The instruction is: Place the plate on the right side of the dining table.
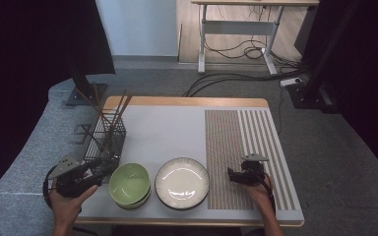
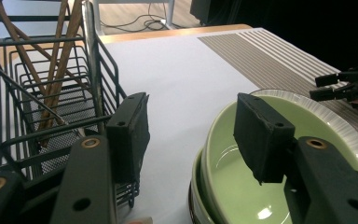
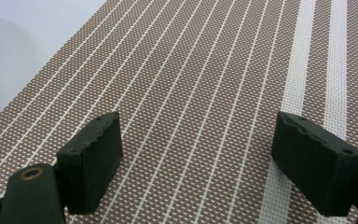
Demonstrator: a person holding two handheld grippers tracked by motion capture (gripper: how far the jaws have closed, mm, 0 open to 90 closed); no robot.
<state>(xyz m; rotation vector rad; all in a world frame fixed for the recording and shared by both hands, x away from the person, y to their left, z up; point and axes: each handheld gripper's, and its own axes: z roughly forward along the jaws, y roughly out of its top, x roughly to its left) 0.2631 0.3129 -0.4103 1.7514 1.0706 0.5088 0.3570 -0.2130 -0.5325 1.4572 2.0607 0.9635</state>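
My left tongs (image 2: 191, 135) sit at the lower left of the high view, squeezed between the wire basket (image 1: 107, 140) and the stacked green bowls (image 1: 130, 184). That tight spot is the main risk, as I judge it: one pad is close against the basket's wire wall, so a careless swing could hook it and tip the chopsticks (image 2: 60, 56) out, while the other pad hangs over the top bowl's rim (image 2: 223, 140), where a knock could shift the stack toward the surface (image 1: 167, 132) edge. A grip on only the top bowl's glazed rim might also slip.

The left tongs are spread wide, gripping nothing; I cannot tell whether either pad touches basket or bowl.

My right tongs (image 3: 196, 158), at the lower right of the high view beside the white plate (image 1: 182, 183), are also wide apart and empty, hovering low over the striped brown mat (image 3: 205, 70), well clear of the dishes.
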